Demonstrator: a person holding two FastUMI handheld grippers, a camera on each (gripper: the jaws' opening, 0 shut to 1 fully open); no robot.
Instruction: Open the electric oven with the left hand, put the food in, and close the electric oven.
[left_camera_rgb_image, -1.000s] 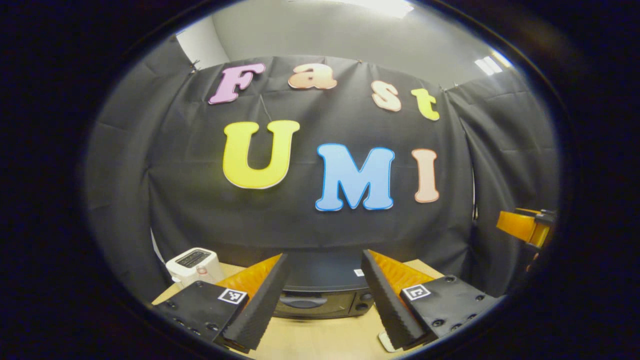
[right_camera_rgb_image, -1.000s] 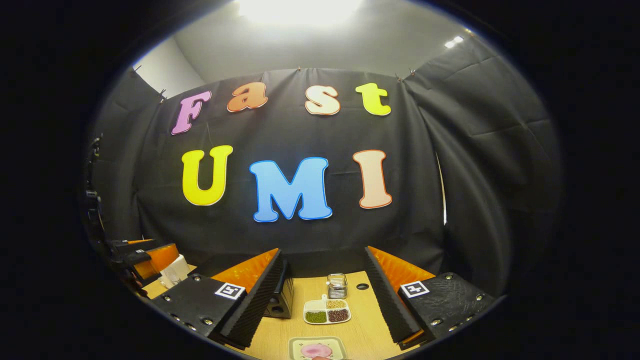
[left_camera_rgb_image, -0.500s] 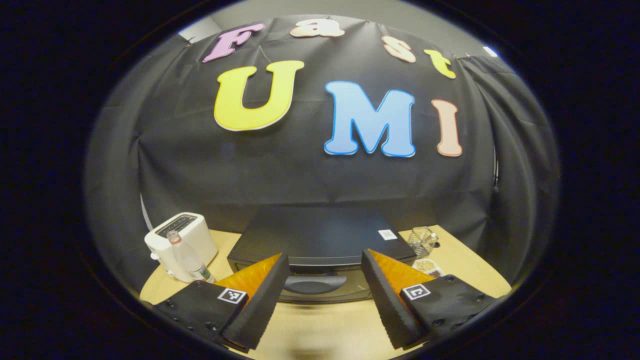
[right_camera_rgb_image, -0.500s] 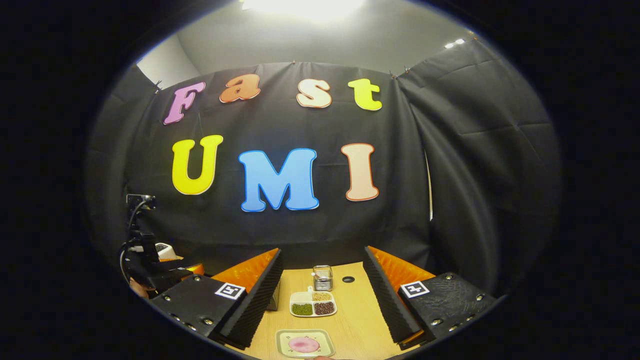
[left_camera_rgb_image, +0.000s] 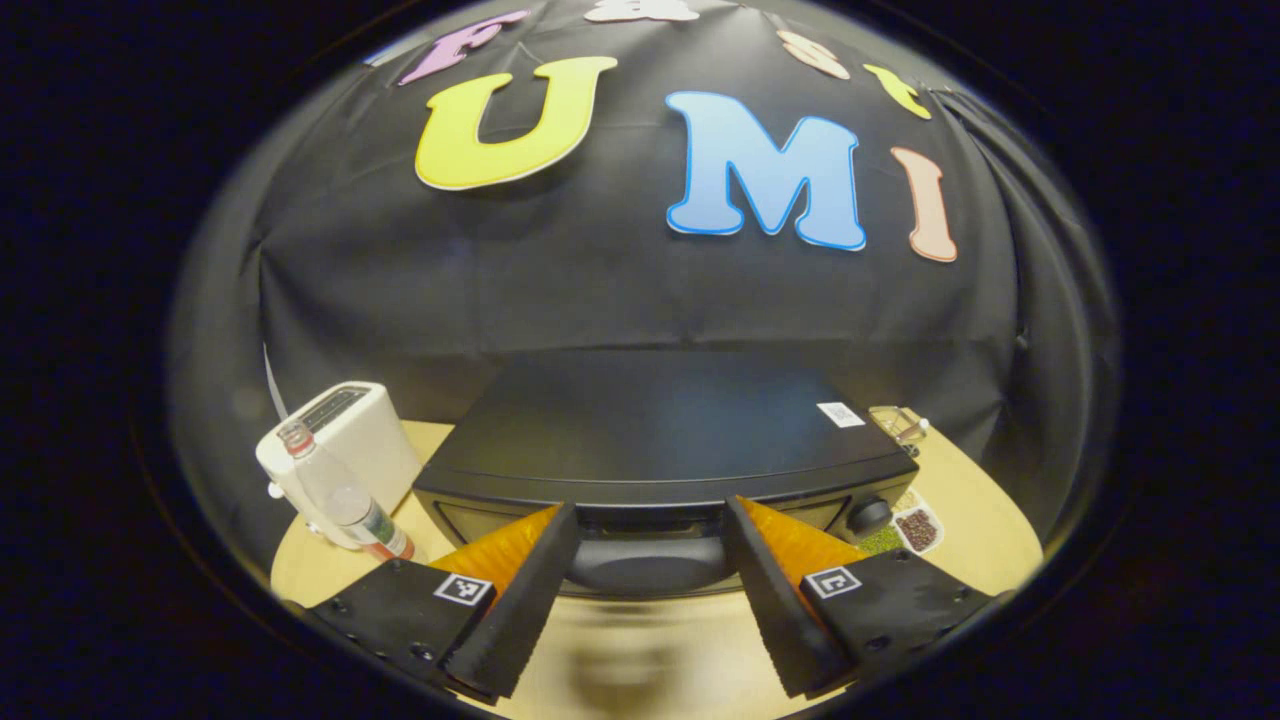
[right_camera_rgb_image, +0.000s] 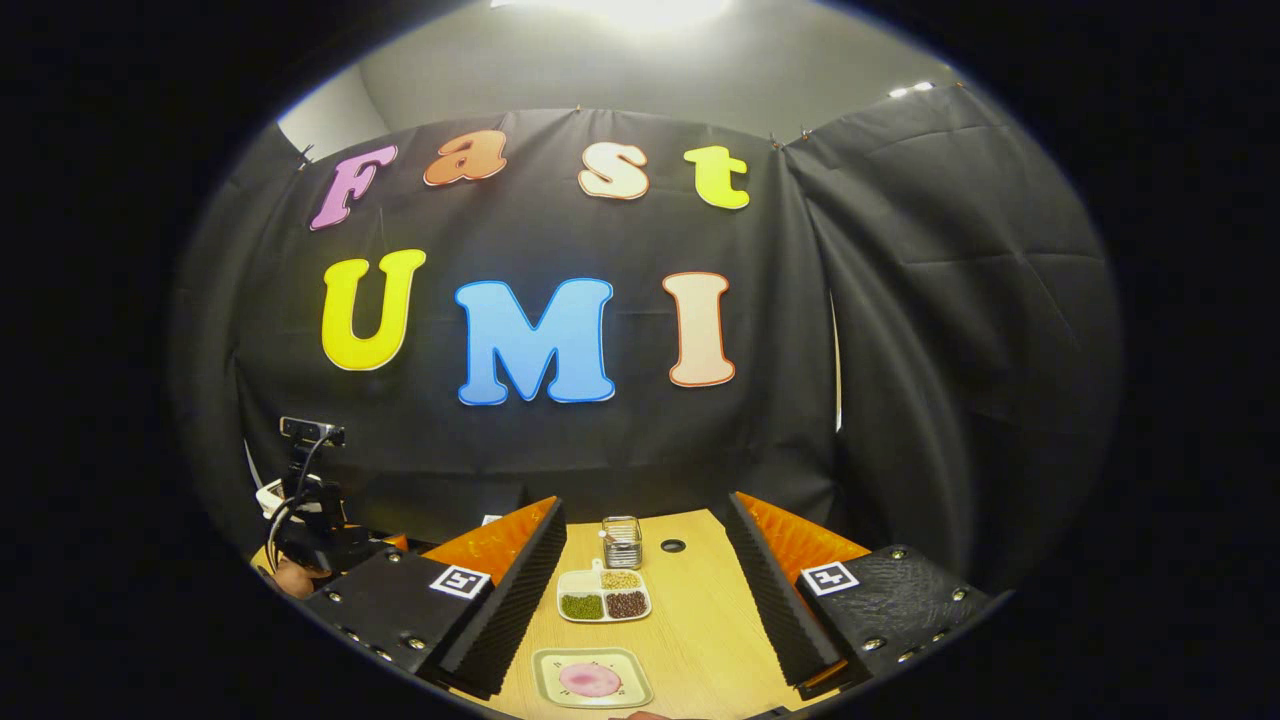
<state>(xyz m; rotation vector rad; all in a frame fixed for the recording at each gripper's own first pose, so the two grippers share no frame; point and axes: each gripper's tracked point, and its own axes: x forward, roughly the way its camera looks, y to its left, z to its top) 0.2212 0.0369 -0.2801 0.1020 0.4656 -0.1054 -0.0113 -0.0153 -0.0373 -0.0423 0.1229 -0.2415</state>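
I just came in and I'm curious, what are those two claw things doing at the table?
A person holds a gripper in each hand. The left gripper is open and lined up with the handle of the black electric oven, whose door looks closed. The right gripper is open above the wooden table, over a small plate of pink food waiting to go in.

I count one electric oven (left_camera_rgb_image: 650, 440), one white toaster (left_camera_rgb_image: 345, 440) and one clear bottle (left_camera_rgb_image: 340, 495) at the left, one glass jar (right_camera_rgb_image: 622, 541) at the far right, one divided dish (right_camera_rgb_image: 603, 597), and one near plate (right_camera_rgb_image: 591, 678) carrying one pink food piece (right_camera_rgb_image: 590, 679).
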